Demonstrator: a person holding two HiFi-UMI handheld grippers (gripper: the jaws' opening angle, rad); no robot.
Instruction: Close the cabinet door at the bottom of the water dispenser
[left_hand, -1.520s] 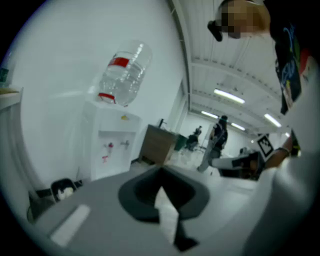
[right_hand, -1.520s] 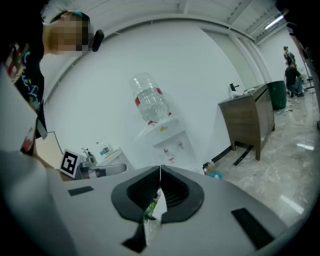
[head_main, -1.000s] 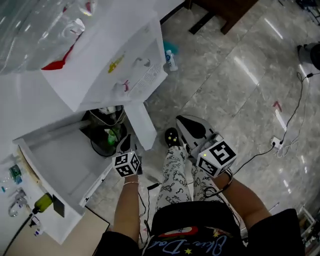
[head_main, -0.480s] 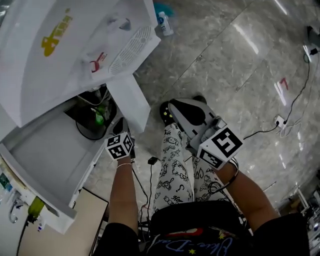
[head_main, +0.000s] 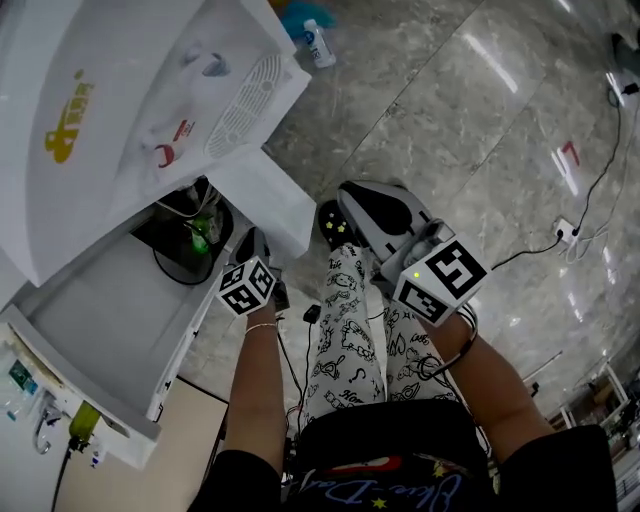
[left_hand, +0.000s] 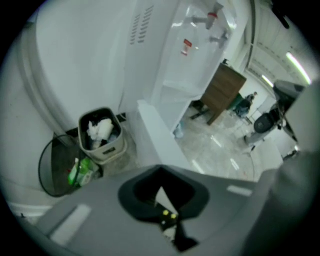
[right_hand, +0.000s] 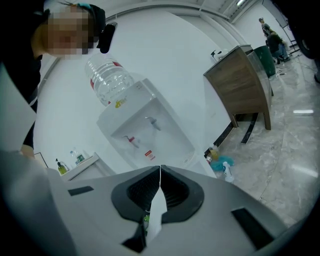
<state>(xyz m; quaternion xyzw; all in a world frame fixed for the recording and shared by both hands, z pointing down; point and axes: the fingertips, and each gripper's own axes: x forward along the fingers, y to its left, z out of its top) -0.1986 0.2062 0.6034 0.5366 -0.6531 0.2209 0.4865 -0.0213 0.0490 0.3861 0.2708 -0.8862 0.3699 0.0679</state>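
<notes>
The white water dispenser fills the upper left of the head view, and its bottom cabinet door stands swung out over the floor. In the left gripper view the door shows edge-on, straight ahead. My left gripper hangs close to the door's lower free edge, on its left side; whether it touches I cannot tell. Its jaws are shut and empty. My right gripper is held over the floor to the right of the door, jaws shut and empty. In the right gripper view the dispenser and its bottle lie ahead.
A black mesh bin with a green bottle and a beige bin of tissue stand left of the door. A white side shelf is at the lower left. A blue spray bottle and cables lie on the floor. A wooden desk stands beyond.
The head view has swung, so the dispenser looks nearer and larger. Both grippers keep about the same places near the door, which stands open as before.
</notes>
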